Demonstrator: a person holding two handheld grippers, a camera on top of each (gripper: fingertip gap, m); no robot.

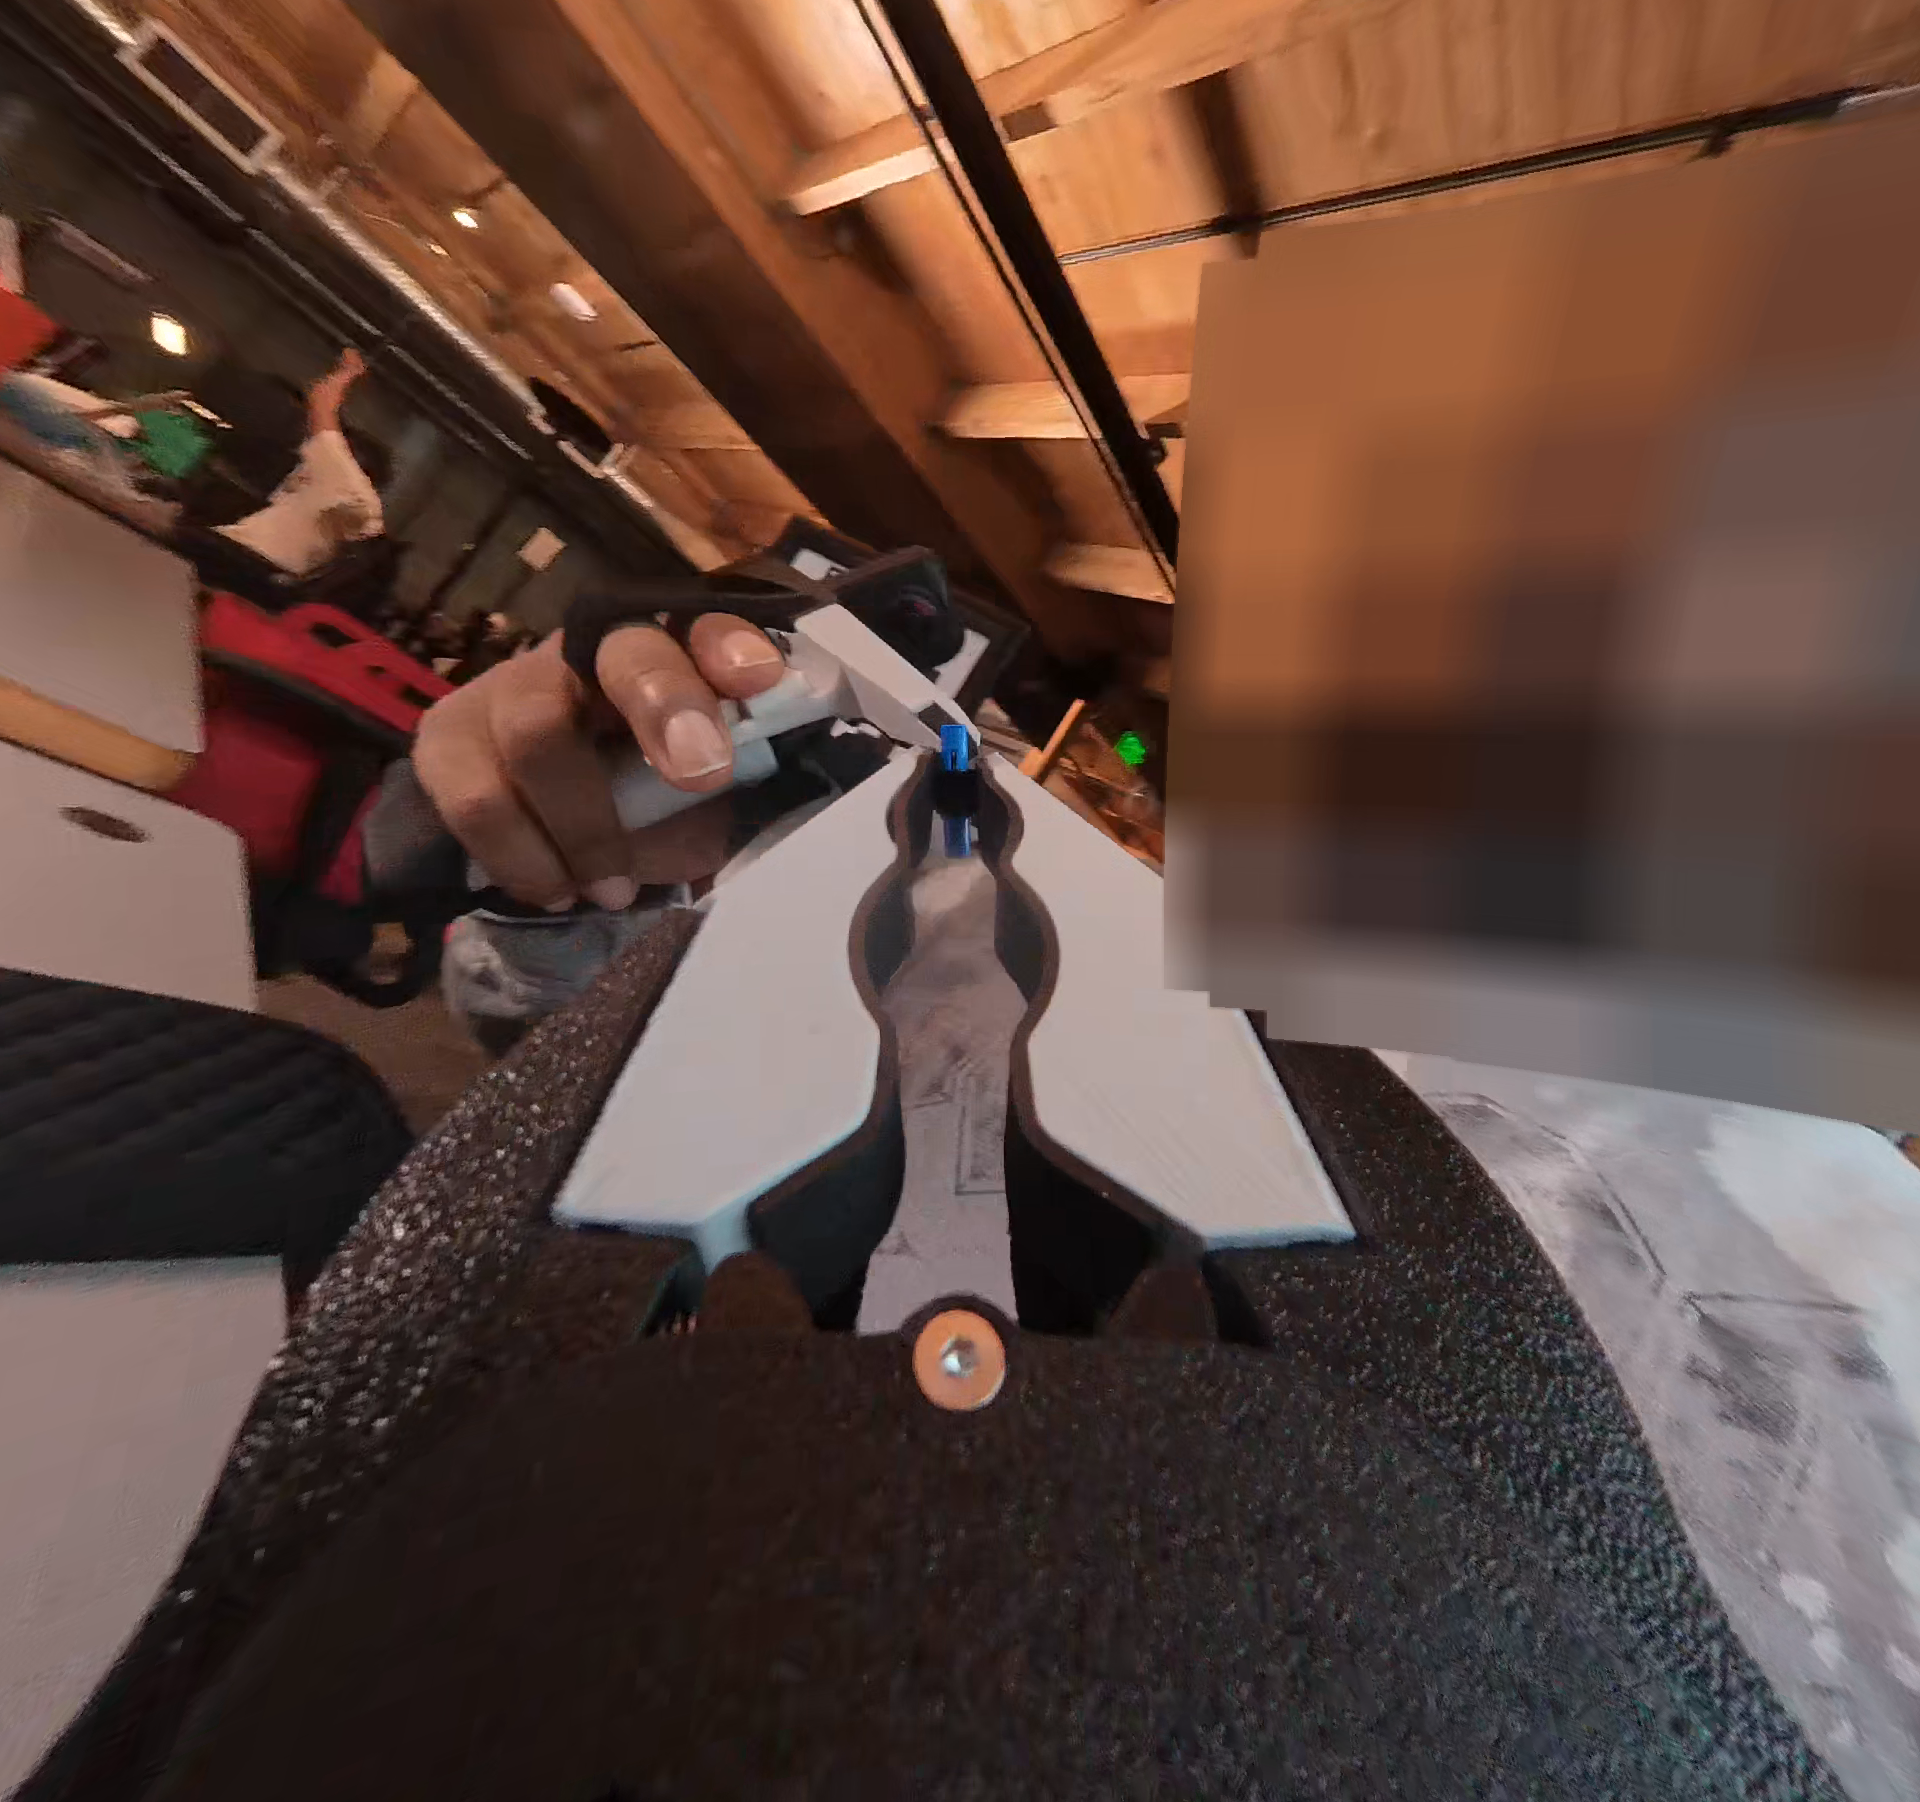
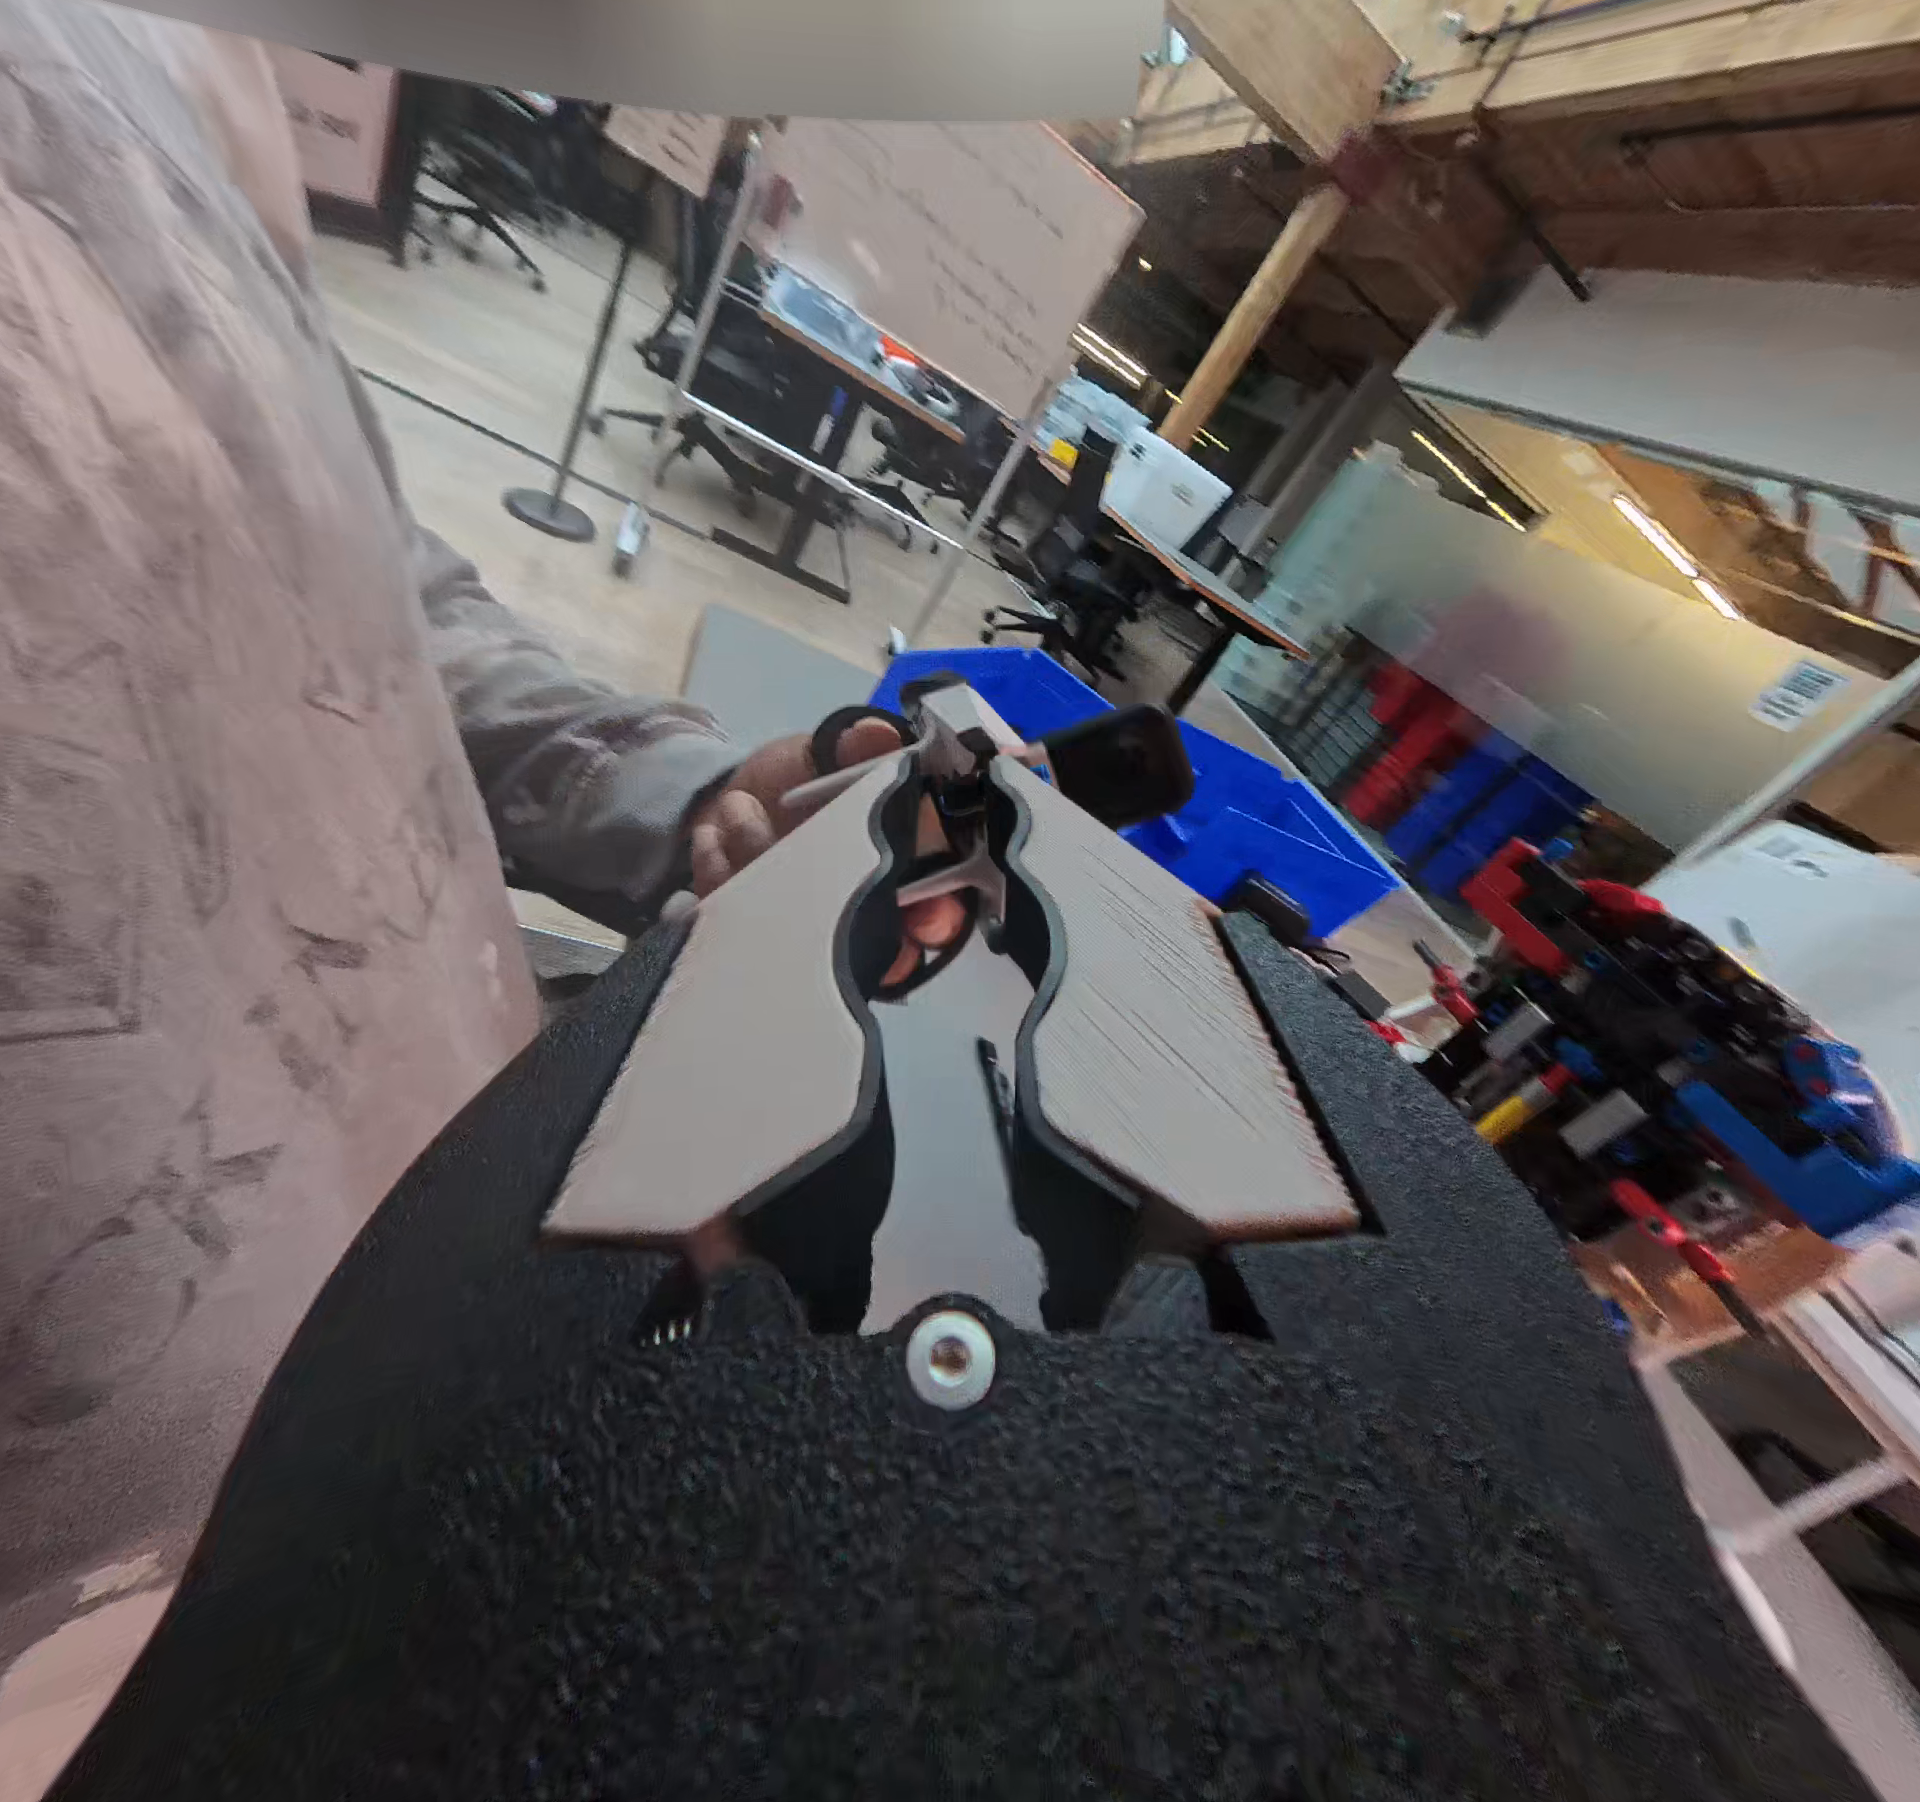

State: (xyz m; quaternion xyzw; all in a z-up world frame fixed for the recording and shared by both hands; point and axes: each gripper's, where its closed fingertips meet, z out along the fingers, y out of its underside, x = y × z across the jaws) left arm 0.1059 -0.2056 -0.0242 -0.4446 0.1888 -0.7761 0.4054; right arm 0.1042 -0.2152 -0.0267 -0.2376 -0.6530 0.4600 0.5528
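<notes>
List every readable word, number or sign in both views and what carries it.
Nothing can be read clearly.
Tilted white whiteboard: faint handwriting, blurred.
White barcode label on the pale wall panel: too small.
Small green lit sign: blurred.
Small blue-and-black plastic part in the left gripper jaws: no marking visible.

White bench (image 2: 1829, 1378) at right; red, blue and black parts (image 2: 1621, 1004) on it

gripper body (image 1: 935, 1544): rough speckled black | fingers (image 1: 758, 1025): matt pale plastic | ceiling beams (image 1: 1143, 38): wood
</notes>
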